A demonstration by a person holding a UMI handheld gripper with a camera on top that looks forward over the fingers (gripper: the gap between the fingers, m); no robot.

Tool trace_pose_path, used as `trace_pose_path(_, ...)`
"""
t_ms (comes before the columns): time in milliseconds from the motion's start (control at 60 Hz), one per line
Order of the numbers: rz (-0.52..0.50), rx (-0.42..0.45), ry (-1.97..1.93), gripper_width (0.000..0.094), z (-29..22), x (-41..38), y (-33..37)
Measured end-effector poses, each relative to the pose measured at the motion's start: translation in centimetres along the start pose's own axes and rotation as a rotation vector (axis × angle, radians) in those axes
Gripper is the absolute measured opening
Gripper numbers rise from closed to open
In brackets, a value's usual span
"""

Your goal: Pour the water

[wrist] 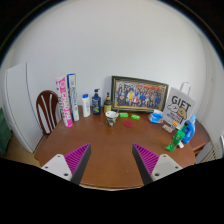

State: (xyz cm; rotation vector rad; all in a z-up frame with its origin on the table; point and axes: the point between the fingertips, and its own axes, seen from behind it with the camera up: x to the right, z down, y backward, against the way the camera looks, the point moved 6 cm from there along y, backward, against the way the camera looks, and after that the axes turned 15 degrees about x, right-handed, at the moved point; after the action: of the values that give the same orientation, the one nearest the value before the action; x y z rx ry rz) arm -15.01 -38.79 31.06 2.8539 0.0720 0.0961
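1. The gripper (109, 163) sits at the bottom centre of the frame, its two fingers spread wide apart with bare table between them — it holds nothing.
2. The table (110, 150) is round and brown, filling the lower half of the frame; everything on it stands along its far edge, well beyond the fingers.
3. At centre, just above the middle of the frame, stands a cup (112, 117) with a pale patterned side; whether it has water in it I cannot tell.
4. Left of the cup stands a blue bottle (96, 102), with a darker bottle (107, 103) just beside it — either could be the water source, but I cannot tell which.
5. Further left, at the centre-left of the frame, two tall boxes (67, 100) stand upright, with a chair (47, 108) behind the table edge.
6. Behind the cup, a framed photo (139, 95) leans on the wall in the upper middle.
7. At the right, a bag marked GIFT (179, 106) stands near a blue-green toy (183, 134).
8. Progress, as I judge it: nothing is done yet. No bottle is grasped, none tilted, and the gripper is far from both. Left to do — reach forward, close on a bottle, carry it to the cup, tip it.
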Motion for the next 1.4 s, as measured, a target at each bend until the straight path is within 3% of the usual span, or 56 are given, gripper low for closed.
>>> trace_pose_path(267,0.039,-0.008,-0.001,0.0851,2.6,5.8,-0.7)
trace_pose_path(500,0.100,-0.032,-0.007,0.0853,8.0,17.5,-2.8)
trace_pose_path(783,0.164,0.037,0.001,0.0857,14.9,34.8,-9.2)
trace_pose_path(1017,0.137,0.094,-0.086,0.0851,17.3,41.7,-17.8)
trace_pose_path(1117,0.103,0.142,-0.084,0.0795,17.6,42.8,-21.5)
trace_pose_path(1267,0.102,0.143,-0.097,0.0731,18.3,43.5,-24.9)
trace_pose_path(1400,0.123,0.168,-0.094,0.0524,18.3,44.1,-26.0)
